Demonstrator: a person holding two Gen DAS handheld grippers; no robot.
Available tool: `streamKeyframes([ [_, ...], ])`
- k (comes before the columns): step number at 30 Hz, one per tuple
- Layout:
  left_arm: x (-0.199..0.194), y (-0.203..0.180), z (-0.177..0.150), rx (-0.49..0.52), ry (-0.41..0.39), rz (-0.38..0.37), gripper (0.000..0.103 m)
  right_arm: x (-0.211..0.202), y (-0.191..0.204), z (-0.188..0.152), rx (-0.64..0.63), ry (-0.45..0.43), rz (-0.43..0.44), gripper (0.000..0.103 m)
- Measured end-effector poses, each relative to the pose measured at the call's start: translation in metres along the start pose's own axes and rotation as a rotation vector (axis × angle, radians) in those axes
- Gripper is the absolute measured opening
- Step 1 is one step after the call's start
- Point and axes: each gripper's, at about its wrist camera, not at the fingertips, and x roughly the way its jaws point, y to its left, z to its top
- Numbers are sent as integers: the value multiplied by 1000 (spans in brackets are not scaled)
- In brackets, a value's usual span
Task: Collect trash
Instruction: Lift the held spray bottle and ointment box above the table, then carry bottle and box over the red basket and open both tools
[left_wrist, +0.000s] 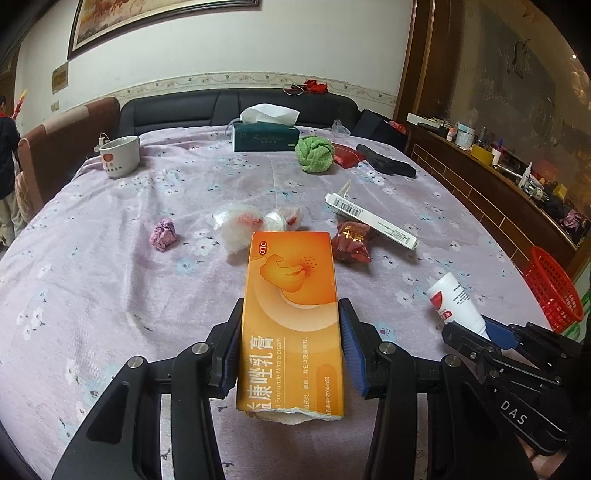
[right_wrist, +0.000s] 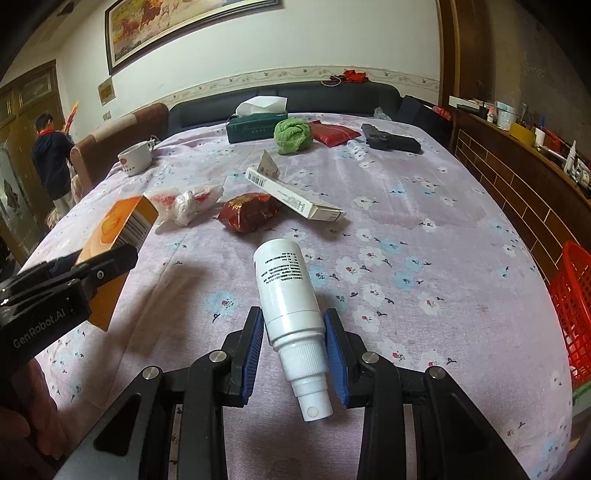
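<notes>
My left gripper (left_wrist: 291, 321) is shut on an orange cream box (left_wrist: 291, 314) with a torn near end, held above the table. My right gripper (right_wrist: 293, 325) is shut on a white spray bottle (right_wrist: 286, 291), nozzle toward the camera. The bottle also shows in the left wrist view (left_wrist: 456, 302), and the orange box in the right wrist view (right_wrist: 122, 229). On the cloth lie a crumpled white plastic bag (left_wrist: 240, 225), a purple paper wad (left_wrist: 163, 233), a red wrapper (left_wrist: 351, 242) and a long white box (left_wrist: 369, 219).
A red basket (right_wrist: 574, 310) stands off the table's right edge. At the far end are a tissue box (left_wrist: 266, 134), a green cloth ball (left_wrist: 314, 153), a white mug (left_wrist: 120, 155), a red pouch (right_wrist: 332, 133) and a black object (right_wrist: 389, 139). A person (right_wrist: 51, 155) stands far left.
</notes>
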Motion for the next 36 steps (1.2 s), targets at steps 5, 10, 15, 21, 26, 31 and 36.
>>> streamKeyframes([
  [5, -1, -7, -5, 18, 8, -11, 45, 1, -2, 0, 10, 5, 8, 35],
  [10, -6, -20, -6, 44, 16, -31, 45, -1, -10, 0, 41, -2, 26, 35],
  [15, -8, -30, -5, 60, 16, -45, 45, -8, -17, -1, 52, -11, 23, 35],
  [21, -8, -47, -2, 87, 30, -76, 45, -23, -34, 4, 94, -40, 30, 35],
  [26, -10, -80, 6, 152, 26, -121, 45, -38, -60, 4, 165, -56, 46, 35],
  [31, -13, -125, 17, 214, 38, -216, 45, -65, -102, 2, 245, -100, 18, 35],
  [36, -13, -187, 29, 280, 70, -358, 46, -102, -161, -2, 351, -175, -38, 36],
])
